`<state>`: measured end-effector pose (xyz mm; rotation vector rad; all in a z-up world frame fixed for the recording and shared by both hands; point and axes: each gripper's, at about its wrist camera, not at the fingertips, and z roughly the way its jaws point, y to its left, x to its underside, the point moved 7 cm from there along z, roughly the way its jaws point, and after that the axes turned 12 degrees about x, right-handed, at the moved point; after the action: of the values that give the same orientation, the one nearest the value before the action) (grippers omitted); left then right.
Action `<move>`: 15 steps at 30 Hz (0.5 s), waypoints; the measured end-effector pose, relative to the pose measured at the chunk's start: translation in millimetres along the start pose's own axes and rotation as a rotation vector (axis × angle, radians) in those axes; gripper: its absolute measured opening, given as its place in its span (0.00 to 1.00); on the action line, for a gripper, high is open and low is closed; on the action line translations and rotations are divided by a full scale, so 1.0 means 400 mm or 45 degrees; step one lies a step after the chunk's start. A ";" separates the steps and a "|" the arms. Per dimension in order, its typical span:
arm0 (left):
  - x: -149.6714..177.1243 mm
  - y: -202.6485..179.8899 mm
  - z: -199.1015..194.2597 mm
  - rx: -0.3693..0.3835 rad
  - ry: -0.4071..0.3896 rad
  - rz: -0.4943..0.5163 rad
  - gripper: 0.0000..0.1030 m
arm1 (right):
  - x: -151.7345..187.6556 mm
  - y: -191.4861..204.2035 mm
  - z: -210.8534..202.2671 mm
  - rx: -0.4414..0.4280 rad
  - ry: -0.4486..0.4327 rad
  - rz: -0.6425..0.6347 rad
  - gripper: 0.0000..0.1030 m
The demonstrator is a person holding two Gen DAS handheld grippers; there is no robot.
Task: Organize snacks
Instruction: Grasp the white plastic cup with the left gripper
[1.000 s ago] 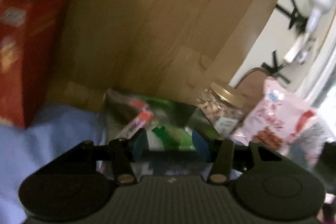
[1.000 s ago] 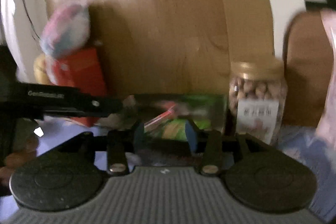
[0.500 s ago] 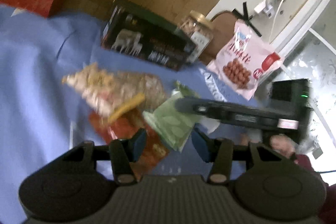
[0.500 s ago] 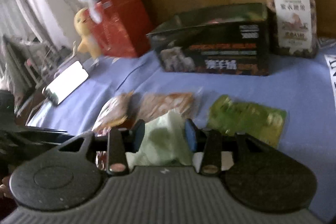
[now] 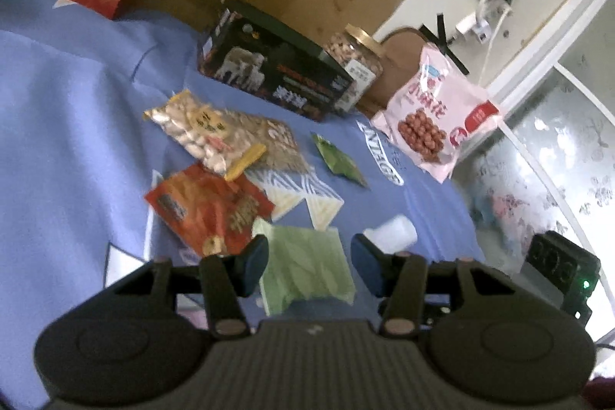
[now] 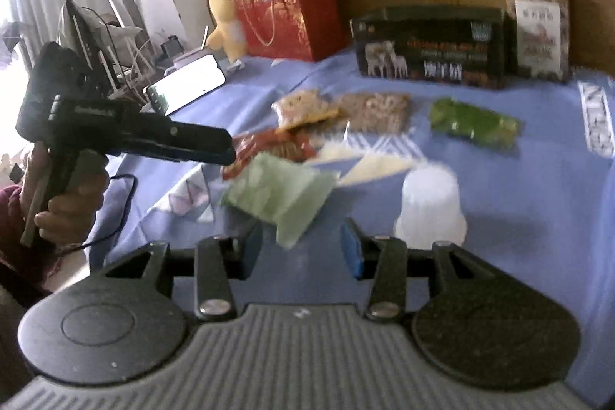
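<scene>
Across the far edge of the blue cloth, against the wooden board, the big standing things are lined up, likely because they keep upright there: a red gift bag with a cord handle at the far left corner, then a dark box printed with white deer and lettering too blurred to read, a gold-lidded jar of nuts touching its right end, and a pink bag with red characters that I cannot make out, leaning at the far right.

Toward the middle of the cloth the flat snack packets lie loose and overlapping, apparently not yet sorted: a clear packet of pale nuts partly over a brown one, an orange-red packet nearer, a dark green packet apart to the right. Printed letters on the cloth itself near the right edge are only partly legible.

Closest to the near edge lies a pale green packet, flat on the cloth. The left gripper hangs over it, jaws apart with nothing pinched; the packet shows between them but untouched. The right gripper is opening its jaws, also empty, aimed at the same packet's near corner. A small white bottle stands just right of it. Both tools seem set to take this packet first.
</scene>
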<state>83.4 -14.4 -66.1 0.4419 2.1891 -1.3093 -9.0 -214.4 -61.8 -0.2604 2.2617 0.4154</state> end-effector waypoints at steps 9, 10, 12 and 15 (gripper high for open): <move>-0.010 -0.053 0.042 0.035 0.054 0.062 0.47 | 0.015 -0.035 -0.039 0.095 -0.059 0.000 0.50; -0.017 -0.071 0.062 0.052 0.072 0.094 0.47 | 0.017 -0.046 -0.048 0.129 -0.074 0.002 0.50; -0.018 -0.110 0.111 0.061 0.114 0.179 0.47 | 0.021 -0.076 -0.061 0.215 -0.101 0.019 0.50; 0.006 -0.188 0.202 0.008 0.179 0.413 0.47 | 0.024 -0.112 -0.074 0.286 -0.134 0.047 0.50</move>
<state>64.6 -121.2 -45.3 0.8741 2.1128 -1.1363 -21.6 -267.4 -59.9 -0.0790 2.1892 0.1869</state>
